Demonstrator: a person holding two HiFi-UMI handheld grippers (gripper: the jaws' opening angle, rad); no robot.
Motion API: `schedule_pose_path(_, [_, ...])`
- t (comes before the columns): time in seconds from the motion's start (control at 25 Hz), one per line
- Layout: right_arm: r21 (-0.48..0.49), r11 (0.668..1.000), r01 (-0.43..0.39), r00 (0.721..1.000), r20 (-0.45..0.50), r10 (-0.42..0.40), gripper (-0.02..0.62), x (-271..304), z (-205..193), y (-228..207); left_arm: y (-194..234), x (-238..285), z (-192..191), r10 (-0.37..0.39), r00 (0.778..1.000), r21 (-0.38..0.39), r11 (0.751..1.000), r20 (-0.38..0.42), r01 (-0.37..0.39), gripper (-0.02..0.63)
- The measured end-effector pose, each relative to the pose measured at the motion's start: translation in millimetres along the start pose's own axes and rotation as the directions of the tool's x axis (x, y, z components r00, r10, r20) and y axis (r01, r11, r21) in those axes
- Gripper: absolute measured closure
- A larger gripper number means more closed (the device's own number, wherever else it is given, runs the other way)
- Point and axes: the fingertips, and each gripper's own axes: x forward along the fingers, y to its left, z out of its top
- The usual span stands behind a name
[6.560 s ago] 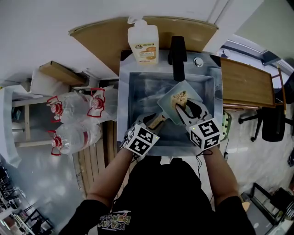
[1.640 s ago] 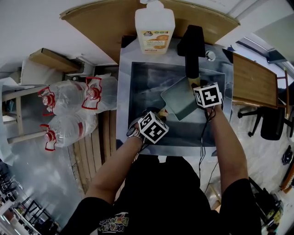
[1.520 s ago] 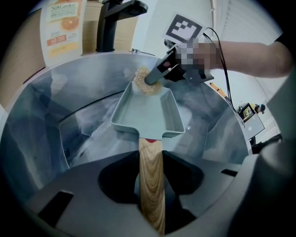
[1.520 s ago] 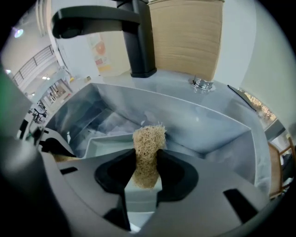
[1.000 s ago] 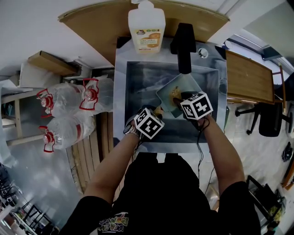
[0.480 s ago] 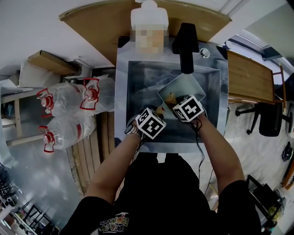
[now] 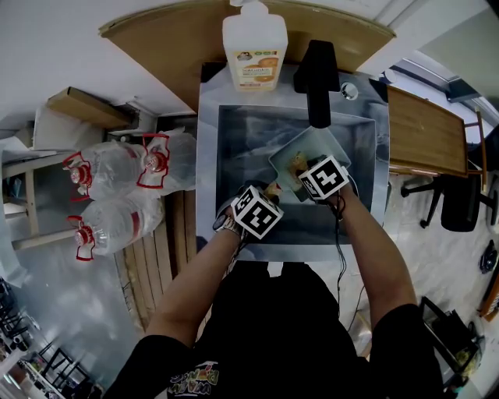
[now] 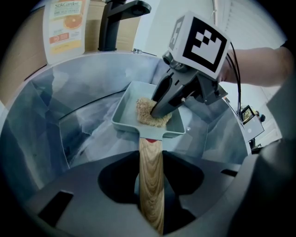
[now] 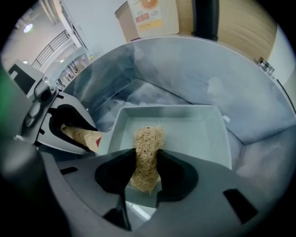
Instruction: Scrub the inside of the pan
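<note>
A square pale green pan (image 7: 312,152) (image 8: 125,111) (image 9: 194,129) lies in the steel sink (image 7: 234,132). Its wooden handle (image 8: 151,180) (image 9: 81,135) runs between the jaws of my left gripper (image 8: 151,194) (image 7: 253,210), which is shut on it. My right gripper (image 9: 145,173) (image 7: 312,183) is shut on a tan fibre scrubber (image 9: 147,155) (image 8: 150,113) (image 7: 296,165). The scrubber presses down on the pan's inner floor near the handle end.
A black tap (image 7: 316,78) (image 8: 115,21) stands at the back of the sink, with a soap bottle (image 7: 253,51) (image 8: 64,25) (image 9: 150,14) beside it on the wooden counter (image 7: 171,47). Packs of water bottles (image 7: 117,195) lie left of the sink. A wooden board (image 7: 425,140) is at the right.
My right gripper has come down a little with the scrubber and shifted over the pan floor near the handle end. The left gripper and the pan have stayed put.
</note>
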Motion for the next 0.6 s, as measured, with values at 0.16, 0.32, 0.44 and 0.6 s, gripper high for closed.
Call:
schedule_pose_path(0.16, [0.019,0.998,0.055,0.998,-0.007,-0.055,0.449,-4,-3,-24,0,-1,0,0.000,1.000,-0.002,1.000,0.002,0.000,0.443])
schedule_pose_path(0.32, [0.021,0.995,0.098,0.995,-0.018,-0.098,0.449,-6,-4,-42,0,0,0,-0.004,1.000,-0.006,1.000,0.003,0.004,0.443])
schedule_pose_path(0.44, [0.009,0.991,0.135,0.991,-0.027,-0.135,0.449,-8,-4,-54,0,0,0,-0.003,1.000,-0.007,1.000,0.003,0.003,0.443])
schedule_pose_path(0.6, [-0.012,0.982,0.187,0.982,-0.032,-0.187,0.449,-9,-3,-69,1,0,0,-0.005,1.000,-0.012,1.000,0.004,0.006,0.443])
